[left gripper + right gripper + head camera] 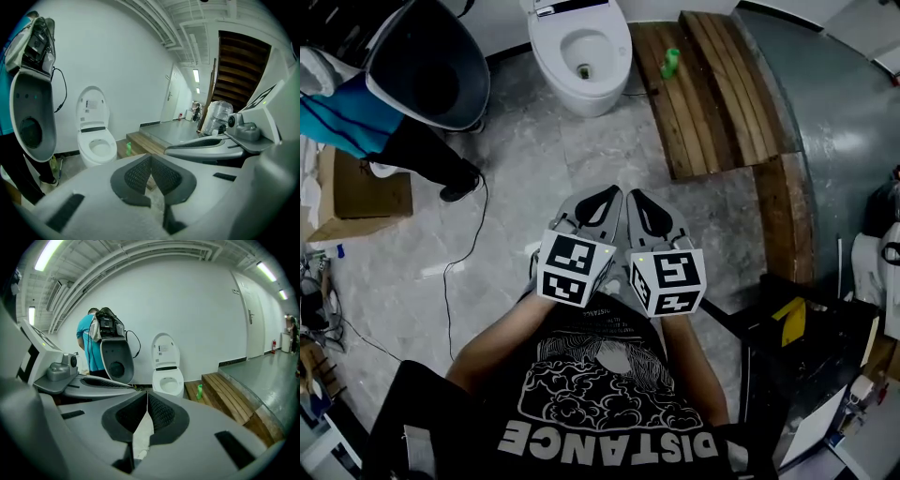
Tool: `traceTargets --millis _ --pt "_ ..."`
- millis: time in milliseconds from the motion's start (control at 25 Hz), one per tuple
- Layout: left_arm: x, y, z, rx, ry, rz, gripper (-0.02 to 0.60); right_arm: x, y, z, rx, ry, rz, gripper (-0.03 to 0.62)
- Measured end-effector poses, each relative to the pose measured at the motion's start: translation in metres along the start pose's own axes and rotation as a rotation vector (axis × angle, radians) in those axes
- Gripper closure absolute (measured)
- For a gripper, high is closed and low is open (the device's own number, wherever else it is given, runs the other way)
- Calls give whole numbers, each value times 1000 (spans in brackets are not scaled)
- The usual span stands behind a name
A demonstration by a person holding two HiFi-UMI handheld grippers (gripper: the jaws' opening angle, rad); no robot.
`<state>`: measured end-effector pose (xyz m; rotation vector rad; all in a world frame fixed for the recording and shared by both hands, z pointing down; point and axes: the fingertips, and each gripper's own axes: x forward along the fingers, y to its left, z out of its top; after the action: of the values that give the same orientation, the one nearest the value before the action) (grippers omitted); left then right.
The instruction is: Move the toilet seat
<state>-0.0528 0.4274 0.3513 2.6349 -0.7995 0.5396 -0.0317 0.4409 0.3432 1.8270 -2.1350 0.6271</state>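
Observation:
A white toilet (581, 52) stands against the far wall, some way ahead of both grippers. Its lid (92, 108) is raised upright and the seat ring (99, 148) lies down on the bowl. The toilet (167, 370) also shows in the right gripper view, straight beyond the jaws. My left gripper (602, 202) and right gripper (642, 208) are side by side above the tiled floor, both pointing toward the toilet. The left gripper (151, 159) has its jaws shut with nothing between them. The right gripper (147, 397) is shut and empty too.
A person in a teal shirt (342, 117) carrying a big grey shell-shaped device (427, 61) stands left of the toilet. A wooden step (712, 89) with a green bottle (671, 62) lies right of it, beside a raised grey platform (853, 122). A cable (450, 272) crosses the floor.

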Motion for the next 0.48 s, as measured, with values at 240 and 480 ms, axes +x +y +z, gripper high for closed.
traceTargets --millis 240,480 --pt "20 42 22 -16 2 -22 568 43 -2 24 18 26 -29 574" --pt "35 84 41 -36 1 -37 568 83 -1 45 23 49 -51 574"
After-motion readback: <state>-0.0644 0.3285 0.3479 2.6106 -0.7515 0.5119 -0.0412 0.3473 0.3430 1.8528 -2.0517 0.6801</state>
